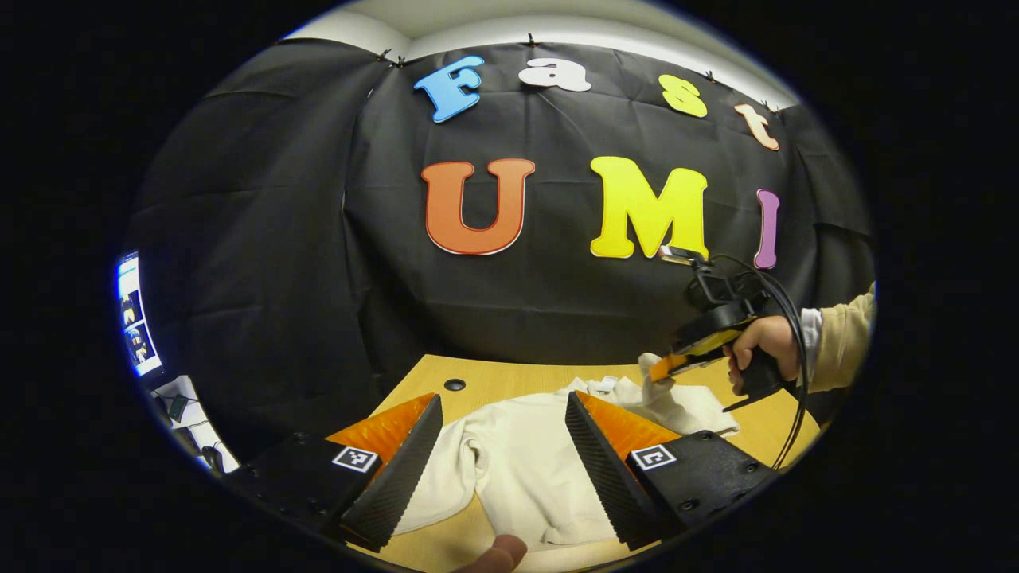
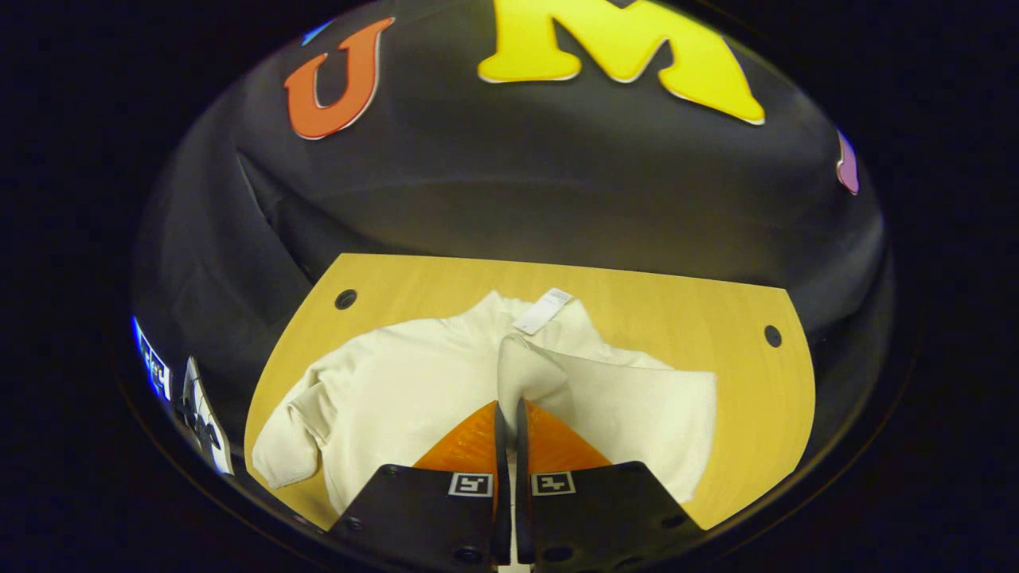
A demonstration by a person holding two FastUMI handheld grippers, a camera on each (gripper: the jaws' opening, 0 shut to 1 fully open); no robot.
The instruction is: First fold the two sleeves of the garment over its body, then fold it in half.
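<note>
The right gripper (image 2: 507, 422) is pinching the cream knit garment's (image 2: 398, 390) sleeve (image 2: 525, 370) shut between its fingers, lifting it over the body on the wooden tabletop (image 2: 677, 302), while the left gripper (image 1: 503, 430) is hovering with fingers spread wide.

Garment (image 2: 398, 398) on table (image 2: 716, 318), right claw (image 2: 507, 414) above its middle

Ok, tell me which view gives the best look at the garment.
The right gripper view: it looks down on the whole garment spread on the table, one sleeve lifted in the right gripper. The left gripper view catches just part of it between the open left gripper fingers.
</note>
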